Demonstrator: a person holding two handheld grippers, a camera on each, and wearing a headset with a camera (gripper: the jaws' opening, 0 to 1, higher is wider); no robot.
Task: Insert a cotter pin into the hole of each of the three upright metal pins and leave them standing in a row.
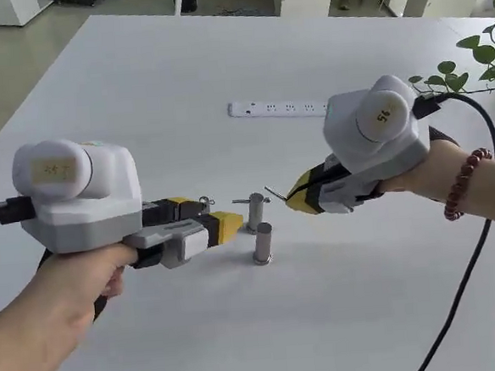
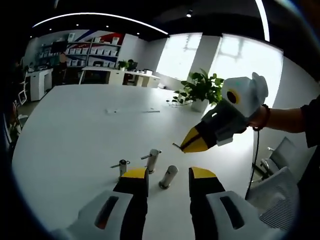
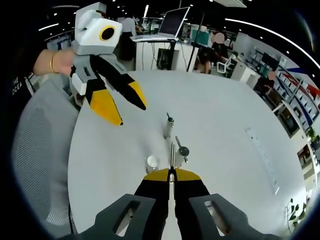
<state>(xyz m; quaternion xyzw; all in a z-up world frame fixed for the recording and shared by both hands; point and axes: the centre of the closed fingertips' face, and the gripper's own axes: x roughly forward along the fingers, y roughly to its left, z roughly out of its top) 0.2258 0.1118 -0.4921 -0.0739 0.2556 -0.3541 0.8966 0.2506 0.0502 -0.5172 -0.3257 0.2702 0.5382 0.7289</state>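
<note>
As the head view showed, we held the right gripper (image 1: 292,197) pinched on a cotter pin (image 1: 274,192) above the bare pin (image 1: 262,242), beside 2 fitted pins (image 1: 255,210). From the left gripper view, the left gripper (image 2: 168,172) stood spread just short of that pin, probably to steady it. From the right gripper view, the cotter pin pointed toward the row.

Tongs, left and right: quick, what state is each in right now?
Left tongs: open, holding nothing.
Right tongs: closed on a cotter pin.
</note>
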